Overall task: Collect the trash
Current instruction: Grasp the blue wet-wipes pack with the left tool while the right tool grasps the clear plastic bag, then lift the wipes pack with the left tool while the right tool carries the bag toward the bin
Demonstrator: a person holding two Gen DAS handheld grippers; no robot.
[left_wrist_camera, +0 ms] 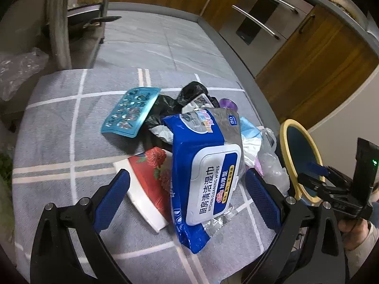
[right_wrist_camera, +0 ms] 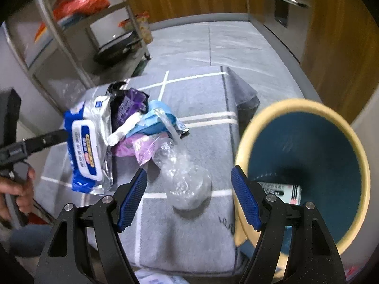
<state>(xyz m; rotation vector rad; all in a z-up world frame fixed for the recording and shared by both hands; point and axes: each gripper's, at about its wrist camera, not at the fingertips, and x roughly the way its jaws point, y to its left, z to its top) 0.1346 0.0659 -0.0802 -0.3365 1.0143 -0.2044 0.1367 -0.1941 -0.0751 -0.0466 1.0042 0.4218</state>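
Observation:
A heap of trash lies on a grey checked cloth [left_wrist_camera: 59, 142]. My left gripper [left_wrist_camera: 187, 203] stands open around the near end of a blue and white wet-wipes pack [left_wrist_camera: 206, 175], pads apart from it. Under the pack lies a red floral card [left_wrist_camera: 151, 177]. A teal blister sheet [left_wrist_camera: 130, 112] and a black bag [left_wrist_camera: 187, 94] lie further back. My right gripper [right_wrist_camera: 189, 201] is open above a crumpled clear plastic wrapper [right_wrist_camera: 184, 177], not touching it. The wipes pack [right_wrist_camera: 87, 146], a purple wrapper [right_wrist_camera: 128, 108] and light-blue and pink scraps [right_wrist_camera: 142, 146] sit to its left.
A blue bin with a yellow rim [right_wrist_camera: 305, 165] stands at the cloth's right edge, with a printed box at its bottom. A metal rack [right_wrist_camera: 71, 35] with bags stands at the back left. Wooden cabinets [left_wrist_camera: 319, 59] line the right side. The floor is grey tile.

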